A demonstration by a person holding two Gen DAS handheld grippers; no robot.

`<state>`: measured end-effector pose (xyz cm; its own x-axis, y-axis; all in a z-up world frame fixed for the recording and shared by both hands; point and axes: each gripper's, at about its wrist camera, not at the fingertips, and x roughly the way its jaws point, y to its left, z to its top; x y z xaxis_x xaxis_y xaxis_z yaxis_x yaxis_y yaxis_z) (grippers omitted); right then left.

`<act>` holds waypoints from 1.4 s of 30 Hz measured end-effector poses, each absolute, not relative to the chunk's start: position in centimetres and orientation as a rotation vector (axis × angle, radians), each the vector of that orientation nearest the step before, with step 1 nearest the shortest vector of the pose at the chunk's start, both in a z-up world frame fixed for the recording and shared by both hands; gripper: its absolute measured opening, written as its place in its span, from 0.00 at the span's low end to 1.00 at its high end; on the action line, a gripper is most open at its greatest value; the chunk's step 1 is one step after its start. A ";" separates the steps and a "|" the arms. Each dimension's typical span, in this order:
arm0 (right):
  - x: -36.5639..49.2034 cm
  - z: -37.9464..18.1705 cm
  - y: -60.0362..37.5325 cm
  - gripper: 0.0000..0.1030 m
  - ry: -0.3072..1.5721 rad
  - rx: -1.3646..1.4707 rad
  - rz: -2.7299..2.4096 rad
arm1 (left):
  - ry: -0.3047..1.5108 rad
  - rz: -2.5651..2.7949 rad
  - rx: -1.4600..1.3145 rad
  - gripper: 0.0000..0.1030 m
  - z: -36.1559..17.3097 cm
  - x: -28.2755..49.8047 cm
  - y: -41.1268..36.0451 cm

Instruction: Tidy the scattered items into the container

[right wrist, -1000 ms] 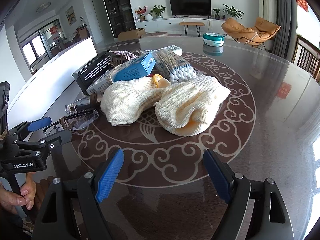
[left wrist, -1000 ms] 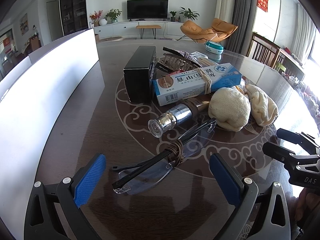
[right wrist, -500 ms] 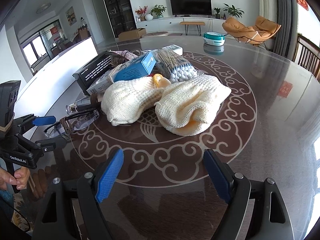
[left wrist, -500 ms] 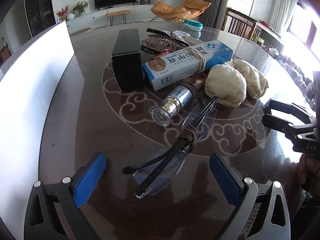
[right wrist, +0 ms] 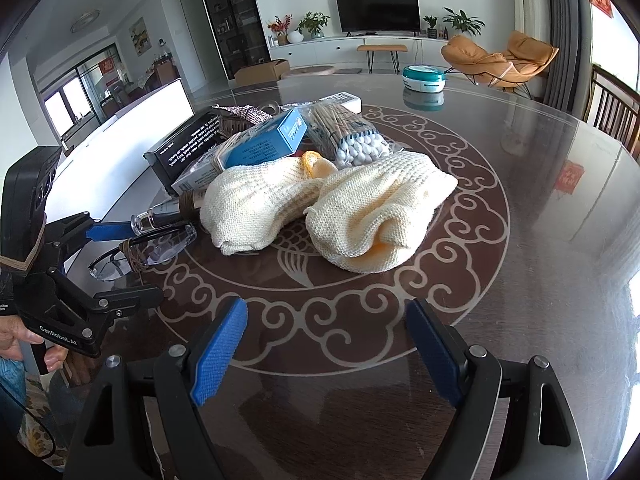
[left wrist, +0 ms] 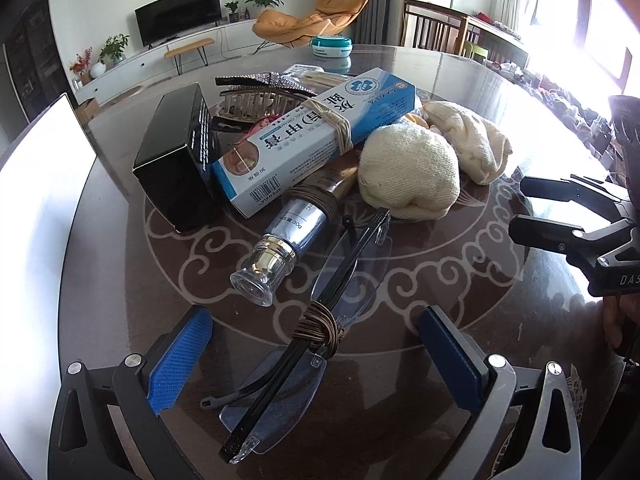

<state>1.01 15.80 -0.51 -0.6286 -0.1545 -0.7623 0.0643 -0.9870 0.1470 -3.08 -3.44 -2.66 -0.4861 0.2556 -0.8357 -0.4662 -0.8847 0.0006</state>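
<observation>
Safety glasses, cord-wrapped at bridge, flat on glass table, lying between pads of left gripper; jaws wide, nothing held; right gripper likewise spread, empty, near knit gloves; bottle, blue box, black box piled just beyond; white container wall at left. Risk: thin lens slips on slick glass; temple arm snags bottle.

Blue-white medicine box: large Chinese characters "灰甲膏", barcode on end flap, small print unreadable. Silver bottle: "30g". Right gripper body: "DAS", cut off by frame edge. Left gripper body: "GenRobot.AI". Black box: white print, too small to read.
</observation>
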 end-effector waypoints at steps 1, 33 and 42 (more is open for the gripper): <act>1.0 -0.5 15.8 0.81 -0.163 1.290 -2.725 | 0.321 2.370 -1.284 1.00 -2.6 -3.1 -3.4; 0.9 -0.6 15.9 0.81 -0.176 1.293 -2.721 | -0.137 2.723 -1.441 0.28 -0.7 2.5 -13.3; 1.0 -0.5 16.1 0.81 -0.182 1.292 -2.733 | 0.082 2.723 -1.431 0.64 -1.4 0.6 -10.7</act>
<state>0.98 16.11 -0.52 -0.6308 -0.1529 -0.7607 0.0508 -0.9864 0.1562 0.59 -10.70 -1.44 -0.5660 0.0321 -0.8238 -0.0814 -0.9965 0.0171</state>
